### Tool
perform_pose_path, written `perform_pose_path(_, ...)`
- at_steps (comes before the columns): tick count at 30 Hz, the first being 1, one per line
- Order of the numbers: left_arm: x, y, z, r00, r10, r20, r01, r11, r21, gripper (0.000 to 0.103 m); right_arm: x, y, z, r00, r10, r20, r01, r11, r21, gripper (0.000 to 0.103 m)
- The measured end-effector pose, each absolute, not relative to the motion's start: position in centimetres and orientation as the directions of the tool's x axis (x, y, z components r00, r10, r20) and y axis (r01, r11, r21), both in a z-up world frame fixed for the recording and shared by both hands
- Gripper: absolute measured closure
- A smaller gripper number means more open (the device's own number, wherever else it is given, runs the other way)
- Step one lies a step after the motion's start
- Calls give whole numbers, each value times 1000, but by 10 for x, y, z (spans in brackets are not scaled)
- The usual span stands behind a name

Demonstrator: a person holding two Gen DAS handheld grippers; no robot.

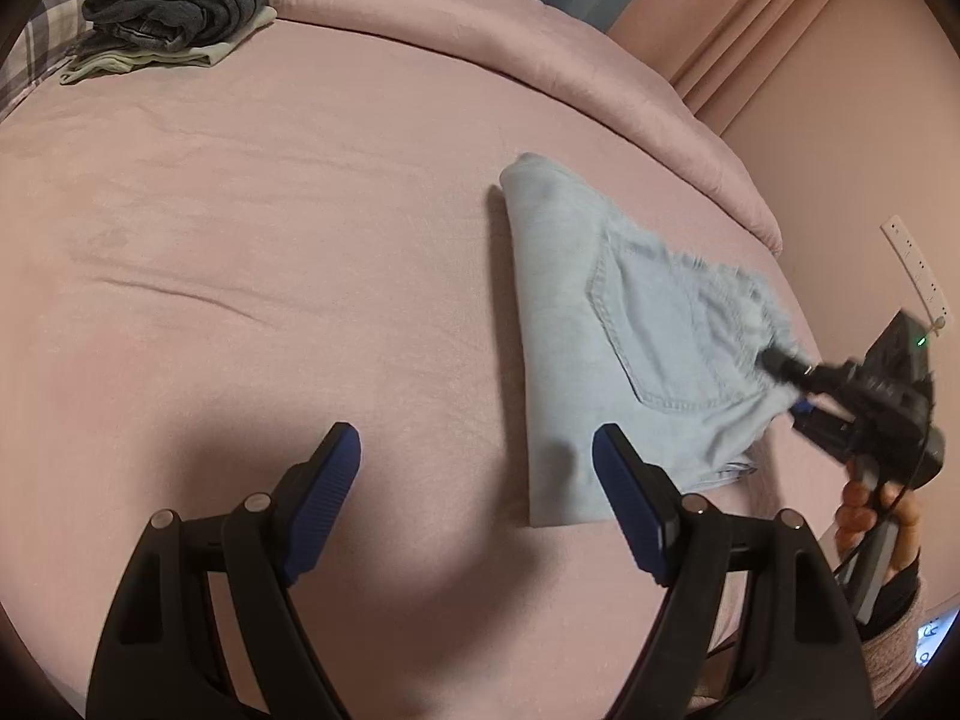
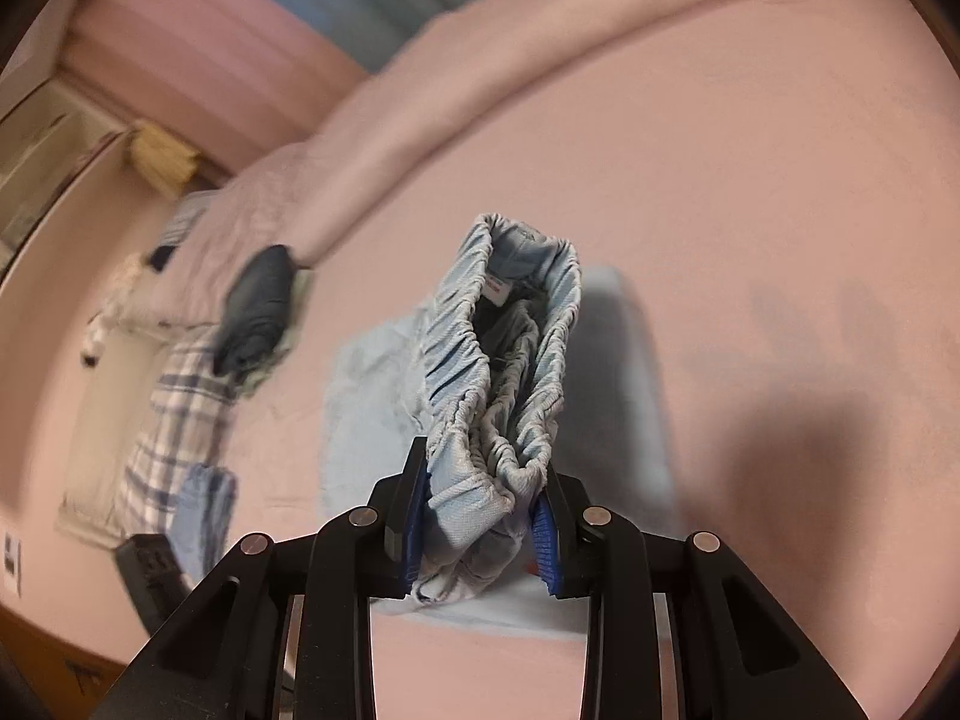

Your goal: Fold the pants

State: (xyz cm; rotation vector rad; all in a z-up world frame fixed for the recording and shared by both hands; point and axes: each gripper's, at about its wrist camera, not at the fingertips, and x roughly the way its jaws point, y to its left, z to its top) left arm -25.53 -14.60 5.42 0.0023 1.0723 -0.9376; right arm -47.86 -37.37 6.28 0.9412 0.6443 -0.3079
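Right hand-held gripper (image 2: 480,519) clamps the pants (image 2: 498,372) at their bunched waistband, a sound hold on soft, limp cloth; left hand-held gripper (image 1: 477,471) stands wide, empty.

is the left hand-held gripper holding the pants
No, the left hand-held gripper is open and empty above the bed, beside the pants.

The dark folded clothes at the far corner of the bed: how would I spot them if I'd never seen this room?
Start from the big pink bed and look to its far corner, well away from the light blue pants. There a dark grey folded pile sits on a pale folded garment, beside plaid fabric. It is the only dark clothing there.
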Motion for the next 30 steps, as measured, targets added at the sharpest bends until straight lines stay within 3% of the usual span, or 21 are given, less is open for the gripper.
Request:
perform_pose_path(6,-251,-168,61,171,-619,-767,698,625,-349,23,-479,-386,24,720,53,-692,569,526,632,69)
perform_pose_path(10,-248,-185,71,209,-613,-762,735,612,-291,23,-482,-391,38,704,21,-709,578,563,591,51)
perform_pose_path(17,-243,-229,87,245,-624,-742,794,569,-216,29,-491,-375,75,655,-218,-724,634,680,369,48)
perform_pose_path(21,-232,-267,91,199,-642,-741,819,524,-234,51,-483,-357,98,686,-300,-663,589,763,265,49)
perform_pose_path(25,-211,-303,76,182,-602,-777,813,536,-226,84,-468,-346,100,730,-231,-643,487,836,253,76)
perform_pose_path(29,-196,-324,56,158,-561,-812,803,551,-225,86,-456,-343,78,656,-239,-716,488,858,160,80)
perform_pose_path(30,-194,-328,51,153,-548,-822,803,553,-220,91,-454,-344,71,635,-228,-738,491,856,158,80)
